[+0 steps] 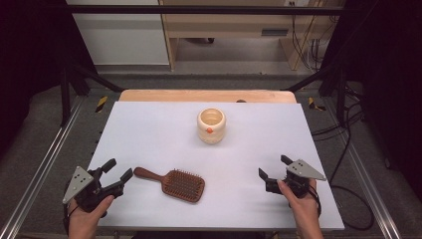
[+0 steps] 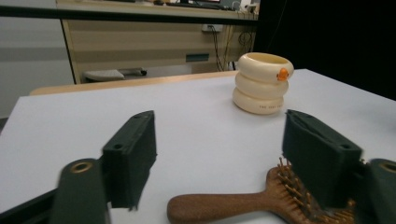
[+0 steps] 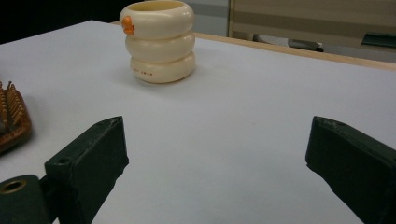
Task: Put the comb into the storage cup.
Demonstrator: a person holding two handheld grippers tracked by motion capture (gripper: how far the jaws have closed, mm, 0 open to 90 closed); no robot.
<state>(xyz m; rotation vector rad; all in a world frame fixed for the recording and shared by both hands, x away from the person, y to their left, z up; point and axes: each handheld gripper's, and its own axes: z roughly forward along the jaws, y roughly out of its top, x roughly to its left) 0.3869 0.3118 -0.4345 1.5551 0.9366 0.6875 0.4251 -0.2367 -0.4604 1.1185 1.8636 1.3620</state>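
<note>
With its jaws parted and empty, the left gripper [image 1: 117, 173] faces the brown wooden paddle hairbrush [image 1: 171, 183] lying handle-first just ahead, presumably for pickup, while the right gripper [image 1: 274, 168] likewise stands released.

1. High view: fixed above the near edge, looking forward and down across the whole white table [image 1: 149, 124].
2. Left gripper view: low and close to the tabletop, facing the hairbrush [image 2: 243, 205] and cream holder [image 2: 262, 83].
3. Right gripper view: equally low, sharing that holder [image 3: 160, 41] and the brush's edge [image 3: 14, 116].
</note>
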